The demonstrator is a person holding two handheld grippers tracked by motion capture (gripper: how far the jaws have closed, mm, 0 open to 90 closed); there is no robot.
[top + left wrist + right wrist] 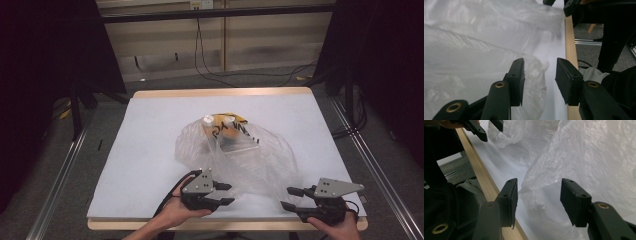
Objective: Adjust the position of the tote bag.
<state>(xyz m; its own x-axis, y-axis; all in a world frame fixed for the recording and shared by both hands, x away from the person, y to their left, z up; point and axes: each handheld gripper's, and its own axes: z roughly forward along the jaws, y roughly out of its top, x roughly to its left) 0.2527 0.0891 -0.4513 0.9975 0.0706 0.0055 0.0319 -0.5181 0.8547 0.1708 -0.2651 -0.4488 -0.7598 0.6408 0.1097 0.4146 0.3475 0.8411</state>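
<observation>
A clear plastic bag (240,155) lies crumpled on the white tabletop (150,150), from its middle toward the near edge, with a yellow printed packet (231,129) inside at the bag's far end. The left tongs (226,193) sit near the near edge, just beside the bag's near-left hem; the right tongs (289,197) sit toward the near right corner, at the bag's near-right hem. Both are released: the left gripper view shows the left tongs (540,77) with jaws apart and a loose fold of film (536,72) lying between them, not pinched; the right gripper view shows the right tongs (539,200) likewise parted around a ridge of film (536,187), pads clear of it.

The step in hand appears to be taking hold of the bag's near hem on both sides. To do it well, each pair of tongs should probably advance until a single layer or edge of film lies deep between the pads, then close squarely. Gripping bunched folds risks slippage; gripping both walls together would keep the mouth closed. The tongs should stay low, close to the tabletop's near edge (570,50), so the film does not slide away.
</observation>
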